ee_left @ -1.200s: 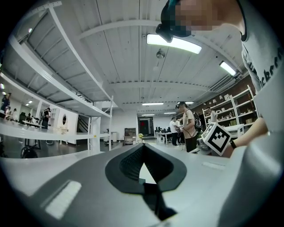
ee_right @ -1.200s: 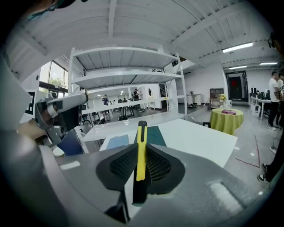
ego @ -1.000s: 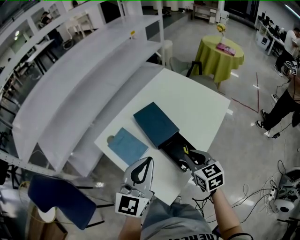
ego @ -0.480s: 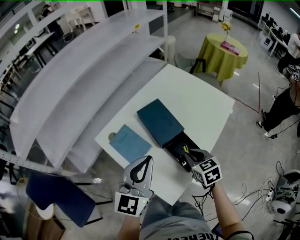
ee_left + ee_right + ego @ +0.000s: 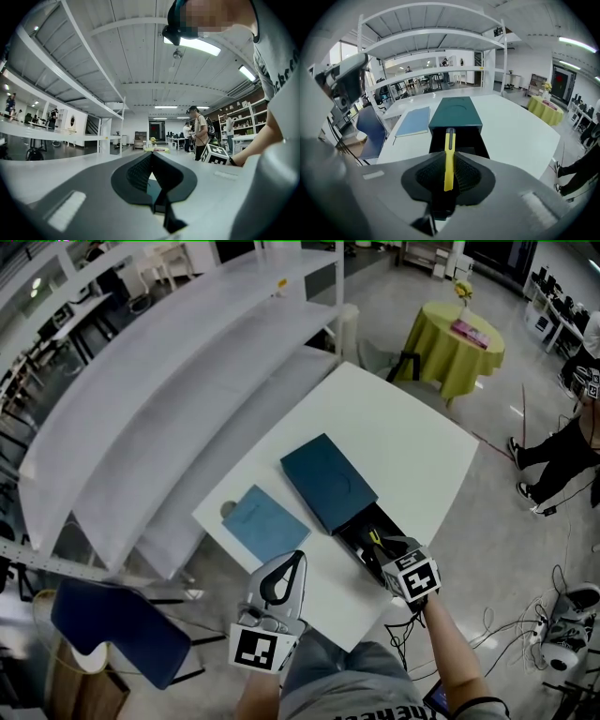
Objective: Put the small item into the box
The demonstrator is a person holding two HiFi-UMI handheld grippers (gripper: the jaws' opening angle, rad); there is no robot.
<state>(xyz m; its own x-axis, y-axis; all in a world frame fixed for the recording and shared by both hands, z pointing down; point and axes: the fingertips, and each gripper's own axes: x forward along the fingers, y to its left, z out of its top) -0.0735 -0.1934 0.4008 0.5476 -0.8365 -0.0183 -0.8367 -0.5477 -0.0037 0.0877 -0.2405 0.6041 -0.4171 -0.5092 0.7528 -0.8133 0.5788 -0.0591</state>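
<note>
The left gripper (image 5: 296, 561) (image 5: 151, 157) hung at the white table's (image 5: 412, 451) near edge, its jaws pressed together on nothing. At its eleven o'clock lay a light blue booklet (image 5: 265, 524) (image 5: 412, 121), flat on the table. At the booklet's two o'clock sat the dark teal box (image 5: 328, 482) (image 5: 455, 112), its black drawer (image 5: 361, 529) (image 5: 459, 140) pulled out toward five o'clock (the dark inside was hard to read). The right gripper (image 5: 382, 549) (image 5: 449, 171) was clamped on a slim yellow tool (image 5: 373, 538) (image 5: 449, 150), whose black tip pointed to twelve o'clock over the open drawer. Its cube bore a black-and-white square marker (image 5: 413, 577).
</note>
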